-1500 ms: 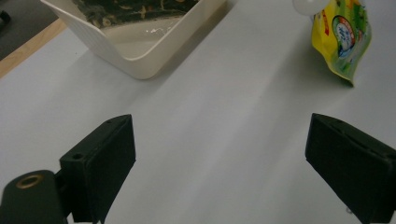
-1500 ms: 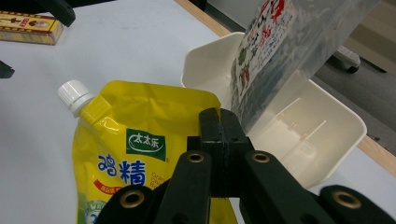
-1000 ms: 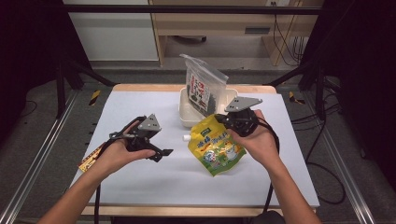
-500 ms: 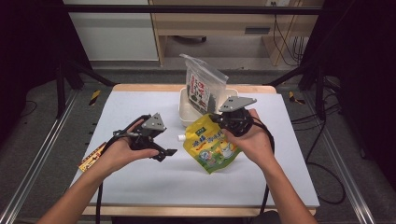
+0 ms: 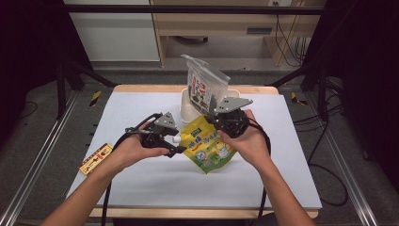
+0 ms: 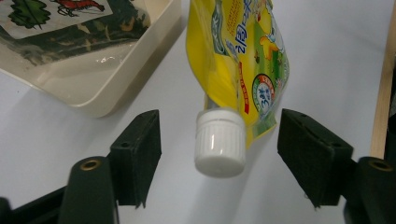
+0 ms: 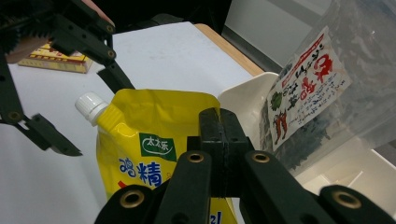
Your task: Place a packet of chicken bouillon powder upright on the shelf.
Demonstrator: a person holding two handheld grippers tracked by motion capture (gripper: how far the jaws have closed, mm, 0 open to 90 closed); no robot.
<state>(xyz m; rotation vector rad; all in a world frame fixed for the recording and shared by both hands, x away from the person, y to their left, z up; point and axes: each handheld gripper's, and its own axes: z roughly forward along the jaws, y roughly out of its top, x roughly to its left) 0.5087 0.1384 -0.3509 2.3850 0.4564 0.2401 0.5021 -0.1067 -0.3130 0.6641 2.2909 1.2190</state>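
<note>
A yellow spout pouch (image 5: pixel 207 147) with a white screw cap (image 5: pixel 177 139) is held just above the white table. My right gripper (image 5: pixel 215 124) is shut on the pouch's top edge (image 7: pixel 144 135), its jaws pressed together over the film (image 7: pixel 219 140). My left gripper (image 5: pixel 178 143) reaches in from the left. Its jaws have just been closing and stand either side of the cap (image 6: pixel 220 144). Its pads (image 6: pixel 140 144) are clear of the cap, with a gap on each side.
A cream tray (image 5: pixel 188 107) at the table's far middle holds an upright clear bag of dark dried food (image 5: pixel 205 87) with a red-lettered label. A small yellow and red box (image 5: pixel 95 158) lies at the table's left edge.
My left gripper has moved right to the pouch's cap and its jaws have narrowed around it. The right gripper has brought the pouch slightly left.
</note>
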